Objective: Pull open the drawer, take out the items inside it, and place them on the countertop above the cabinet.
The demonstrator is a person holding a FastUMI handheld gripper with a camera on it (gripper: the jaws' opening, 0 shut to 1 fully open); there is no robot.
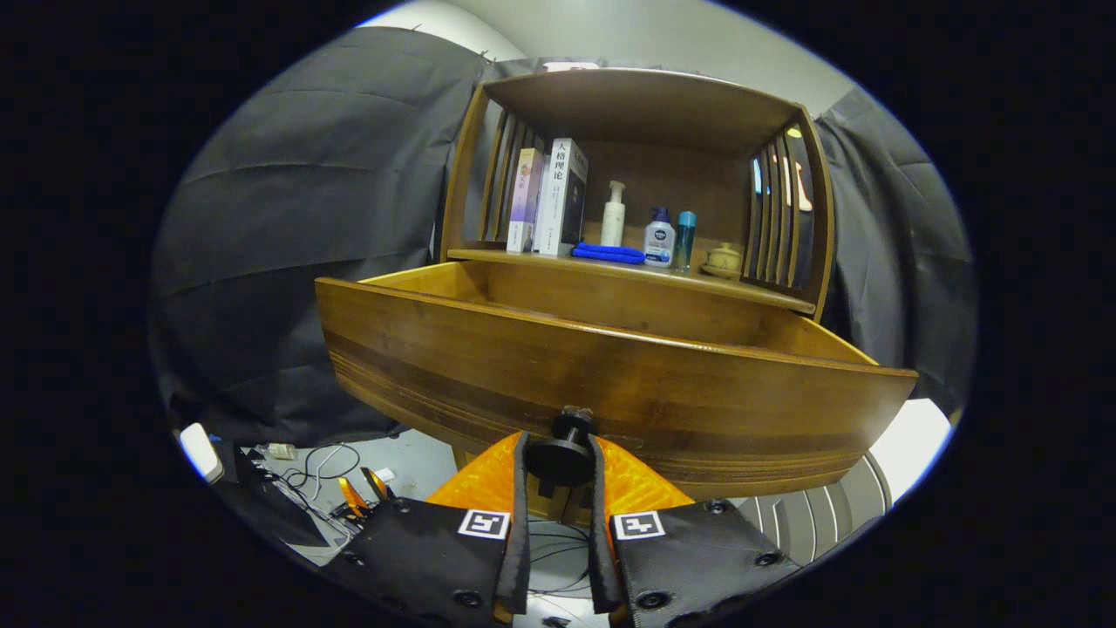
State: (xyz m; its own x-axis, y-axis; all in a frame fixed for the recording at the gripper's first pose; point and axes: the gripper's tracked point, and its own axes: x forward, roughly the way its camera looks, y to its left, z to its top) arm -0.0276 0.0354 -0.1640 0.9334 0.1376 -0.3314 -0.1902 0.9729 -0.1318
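Item: fingers (558, 488), lower centre of the frame. I am closing them nearly together on the dark round knob (565, 453), one finger pressing on each side of it.

Item: drawer (610, 384), middle of the frame, directly ahead of my fingers. It is standing pulled well out of the wooden cabinet (641, 105), its long front panel running left to right across my line of reach. Its inside is lying beyond and above that panel; I cannot tell what it is holding.

Item: tabletop (523, 255), upper centre, just behind the drawer, carrying books (551, 199), bottles (659, 237) and a blue cloth (609, 254).

Judgement: the coming move is calling for release, then a lift up and over the front panel.
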